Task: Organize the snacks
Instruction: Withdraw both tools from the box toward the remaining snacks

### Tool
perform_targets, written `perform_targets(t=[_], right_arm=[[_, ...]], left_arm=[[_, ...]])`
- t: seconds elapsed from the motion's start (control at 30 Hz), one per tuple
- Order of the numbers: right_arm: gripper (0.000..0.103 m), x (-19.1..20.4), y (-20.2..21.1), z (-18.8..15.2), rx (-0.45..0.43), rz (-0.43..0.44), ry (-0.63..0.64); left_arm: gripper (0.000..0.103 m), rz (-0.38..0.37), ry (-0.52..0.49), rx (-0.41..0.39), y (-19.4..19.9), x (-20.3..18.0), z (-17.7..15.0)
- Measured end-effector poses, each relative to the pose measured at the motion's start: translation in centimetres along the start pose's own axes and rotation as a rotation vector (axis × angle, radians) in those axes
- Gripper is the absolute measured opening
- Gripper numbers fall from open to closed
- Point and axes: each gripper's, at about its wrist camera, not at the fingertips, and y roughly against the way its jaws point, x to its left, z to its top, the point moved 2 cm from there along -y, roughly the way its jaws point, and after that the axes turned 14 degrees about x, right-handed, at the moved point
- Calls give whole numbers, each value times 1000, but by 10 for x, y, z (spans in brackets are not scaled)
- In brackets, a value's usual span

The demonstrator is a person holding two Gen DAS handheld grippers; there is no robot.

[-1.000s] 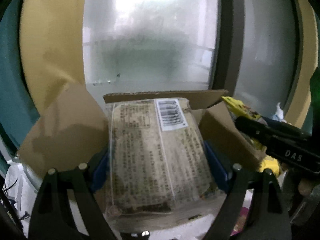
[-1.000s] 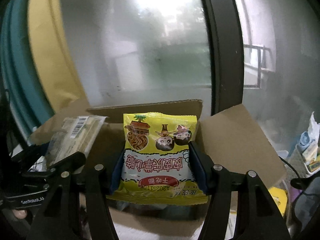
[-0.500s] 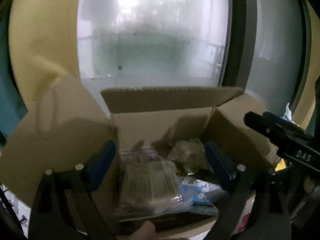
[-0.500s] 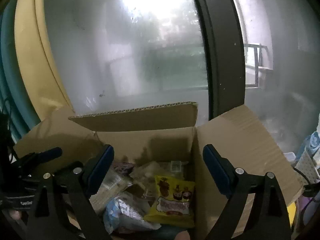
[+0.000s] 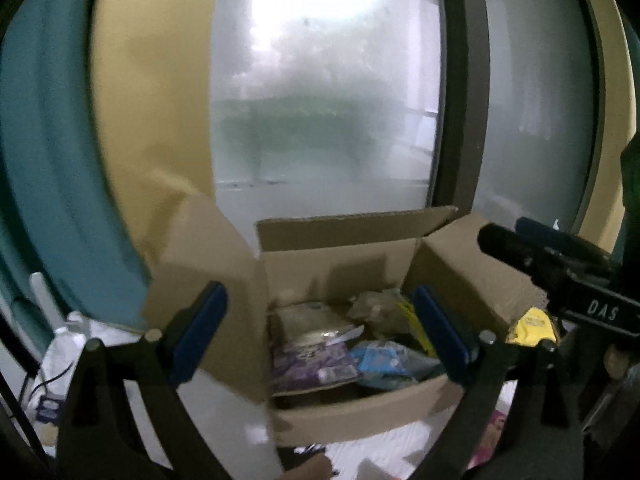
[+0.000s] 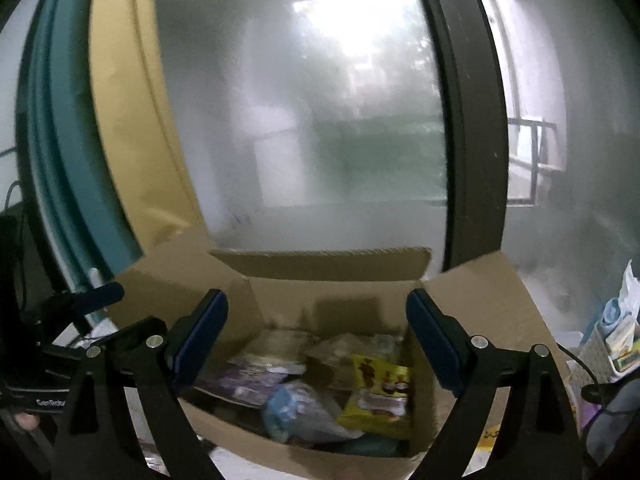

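Now my left hand-held gripper [image 5: 322, 330] and right hand-held gripper [image 6: 316, 340] have just spread apart, both empty, above the cardboard box [image 6: 304, 460] of snack packets [image 6: 376, 396].

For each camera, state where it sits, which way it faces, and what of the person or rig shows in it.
Left wrist: on the left gripper, looking forward and slightly down into the open cardboard box before a frosted window; own open fingers frame it, right gripper at right.
Right wrist: on the right gripper, same heading; own open fingers, left gripper at left.
Shared: box, window, yellow snack pack.
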Motion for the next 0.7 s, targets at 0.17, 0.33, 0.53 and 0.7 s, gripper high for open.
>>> perform_targets(t=[0.17, 0.33, 0.53, 0.7], right_arm=[[93, 19, 21, -4, -9, 49, -9], [93, 53, 18, -18, 25, 106, 41], [93, 89, 1, -48, 138, 170, 87], [93, 122, -11, -76, 218, 210, 151]], left_arm=[[95, 22, 9, -13, 31, 15, -16], [95, 65, 23, -16, 56, 34, -46], [95, 120, 45, 6, 75, 54, -86], [95, 136, 118, 51, 80, 74, -118]])
